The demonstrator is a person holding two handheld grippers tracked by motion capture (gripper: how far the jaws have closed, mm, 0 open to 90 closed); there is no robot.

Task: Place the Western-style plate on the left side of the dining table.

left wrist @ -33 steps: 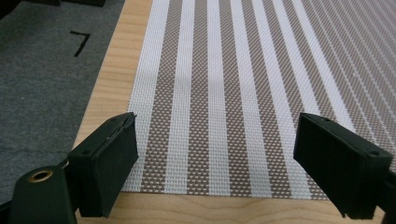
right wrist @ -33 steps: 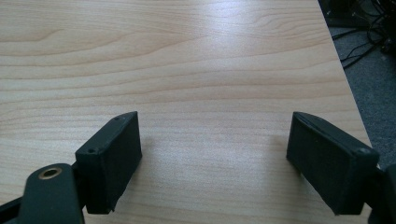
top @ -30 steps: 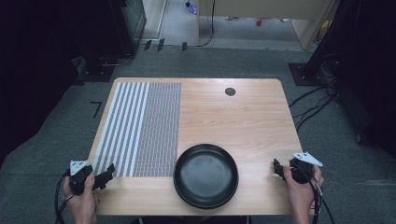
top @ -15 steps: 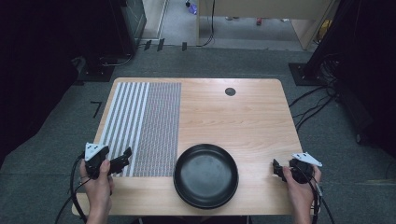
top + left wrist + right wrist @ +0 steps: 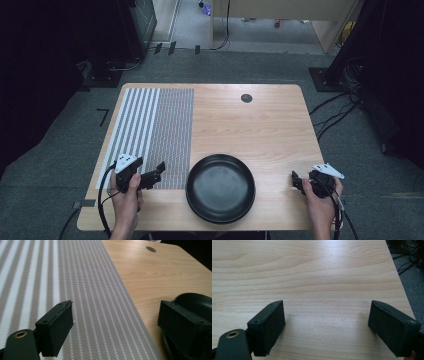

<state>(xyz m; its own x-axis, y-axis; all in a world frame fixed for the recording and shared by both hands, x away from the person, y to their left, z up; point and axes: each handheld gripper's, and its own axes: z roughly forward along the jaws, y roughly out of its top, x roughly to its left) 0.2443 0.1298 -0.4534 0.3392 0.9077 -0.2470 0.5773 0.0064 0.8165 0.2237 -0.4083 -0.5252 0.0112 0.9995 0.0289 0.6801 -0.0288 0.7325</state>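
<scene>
Black and shallow, a round plate (image 5: 220, 187) sits at the near edge of a pale wooden table (image 5: 260, 125), centred between a person's two hand-held grippers. The left gripper (image 5: 159, 169) hovers over the near end of a grey-and-white striped mat (image 5: 150, 130), its jaws spread wide and empty, pointing right toward the plate's left rim. In the left gripper view the plate (image 5: 197, 302) shows just past the right-hand jaw, near but apart from it, a placing that suggests an approach to pinch the rim from the side. The right gripper (image 5: 295, 181) rests near the table's near right corner, jaws likewise wide apart and holding nothing; its own view looks across bare wood (image 5: 317, 277) toward the table's right edge, as if parked clear so the left hand can work.

Room to move is generous: the far half of the table is open apart from a small dark cable port (image 5: 246, 98), and the mat lies flat along the left side. The tight spot is the near edge, where the plate sits close to the lip; a push toward the person could likely tip it off. Bare wood lies between plate and right gripper, leaving space to slide the plate rightward.
</scene>
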